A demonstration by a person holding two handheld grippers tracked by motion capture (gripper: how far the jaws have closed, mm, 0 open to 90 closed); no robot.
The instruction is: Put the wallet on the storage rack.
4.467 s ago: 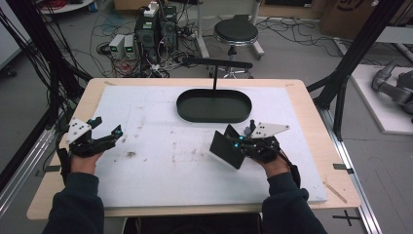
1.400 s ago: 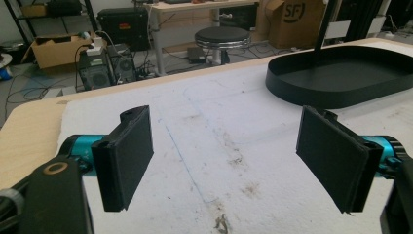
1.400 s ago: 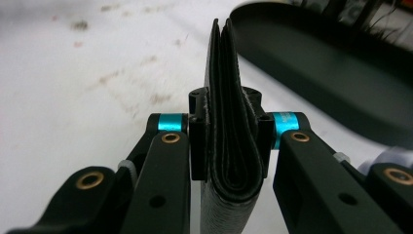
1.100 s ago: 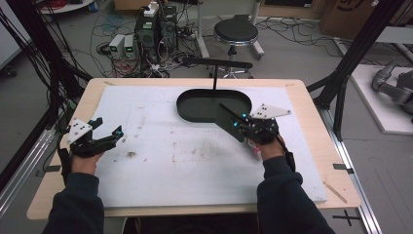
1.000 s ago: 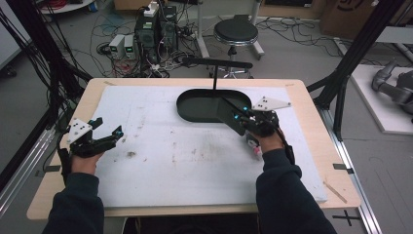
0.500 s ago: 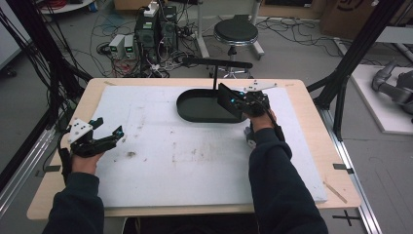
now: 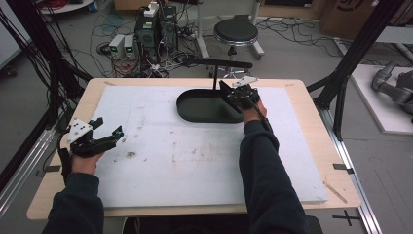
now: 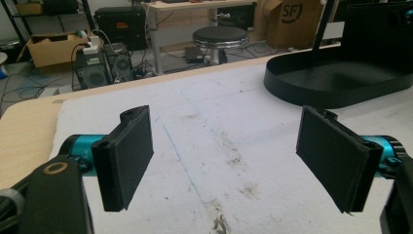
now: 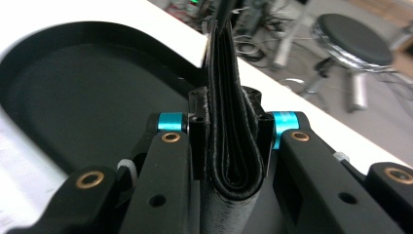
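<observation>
Cables, computer boxes and a round stool (image 7: 235,32) are seen on the floor beyond the surface (image 7: 302,90), which is covered by a stained white mat (image 7: 185,156).

At the left of the high frame, the left claw (image 7: 108,135) is held low over the mat's left edge, near the person's left hand (image 7: 84,161). In the left claw view its jaws are spread wide, with bare, spotted mat between the two black pads (image 8: 127,151) and nothing gripped.

Right of centre, toward the upper part of the high frame, a black oval tray (image 7: 192,108) is set on the mat, with a thin upright post (image 7: 215,78) rising at its far rim and a dark bar across the top.

At the tray's right end the right claw (image 7: 233,95) is held over the rim, the arm reaching up from the bottom of the frame. In the right claw view its jaws are pressed on a folded black pouch (image 9: 229,131), which stands upright on edge between them, with the tray's floor at the left and below.
</observation>
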